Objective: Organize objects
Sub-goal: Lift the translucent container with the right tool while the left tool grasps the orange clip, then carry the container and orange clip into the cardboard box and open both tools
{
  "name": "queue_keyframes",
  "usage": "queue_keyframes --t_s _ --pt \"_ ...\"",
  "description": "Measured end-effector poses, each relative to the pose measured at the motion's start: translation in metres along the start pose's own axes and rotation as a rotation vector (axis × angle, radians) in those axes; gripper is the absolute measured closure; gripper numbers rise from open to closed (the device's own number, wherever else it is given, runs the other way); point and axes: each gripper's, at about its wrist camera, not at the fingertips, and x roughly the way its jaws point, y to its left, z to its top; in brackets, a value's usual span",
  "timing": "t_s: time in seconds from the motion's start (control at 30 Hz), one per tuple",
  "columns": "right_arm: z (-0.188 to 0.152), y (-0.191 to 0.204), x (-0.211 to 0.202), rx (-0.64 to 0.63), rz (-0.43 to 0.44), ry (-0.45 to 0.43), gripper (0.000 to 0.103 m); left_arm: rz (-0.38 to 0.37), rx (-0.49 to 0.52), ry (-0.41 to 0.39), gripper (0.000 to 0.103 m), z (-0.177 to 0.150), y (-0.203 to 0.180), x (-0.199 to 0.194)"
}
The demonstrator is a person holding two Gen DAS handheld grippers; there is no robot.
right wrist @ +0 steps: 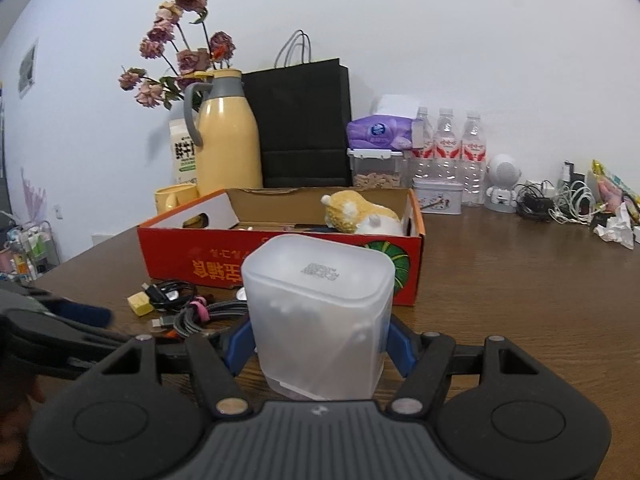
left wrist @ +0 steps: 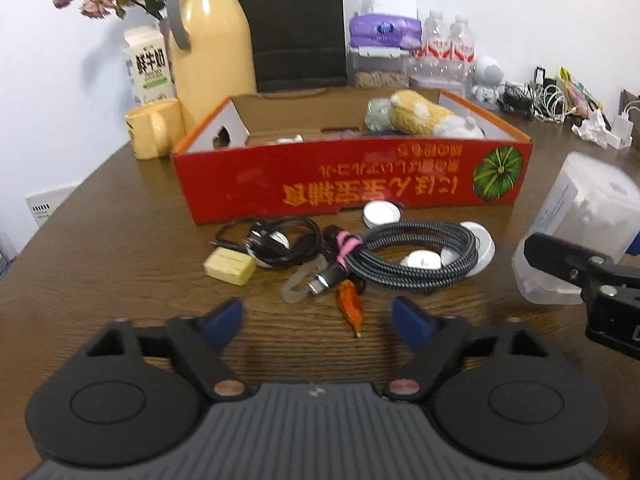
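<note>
The fingers (right wrist: pixel 394 346) of the right gripper (right wrist: pixel 318 346) are pressing both sides of a translucent plastic container (right wrist: pixel 318 320), gripping it upright above the worktop (right wrist: pixel 500 280), just in front of the red cardboard box (right wrist: pixel 192 248). The left gripper (left wrist: pixel 318 320) is hovering with its fingers spread wide and gripping nothing, facing the braided cable coil (left wrist: pixel 408 256), black cable (left wrist: pixel 280 240) and yellow block (left wrist: pixel 230 266) lying beside the box.
</note>
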Motion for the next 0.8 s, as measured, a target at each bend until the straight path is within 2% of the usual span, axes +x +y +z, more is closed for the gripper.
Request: queue_keyframes --t_s 0.2,0.33,0.4,0.5,0.8 --pt "-0.001 0.002 -0.001 -0.008 0.018 -0.007 0.036 -0.038 -0.011 0.008 0.062 0.001 -0.003 0.006" --pt "-0.001 0.004 -0.003 -0.017 0.020 -0.010 0.036 -0.052 -0.010 0.003 0.072 0.003 -0.008 0.010" --pt "-0.001 0.004 -0.003 -0.019 0.021 -0.011 0.036 -0.064 -0.013 -0.001 0.088 0.004 -0.008 0.011" --pt "-0.001 0.005 -0.003 -0.022 0.020 -0.009 0.036 -0.088 -0.025 -0.003 0.090 0.002 -0.006 0.009" --pt "-0.002 0.006 -0.003 -0.027 0.013 -0.009 0.036 -0.096 -0.054 -0.031 0.090 -0.001 0.001 0.001"
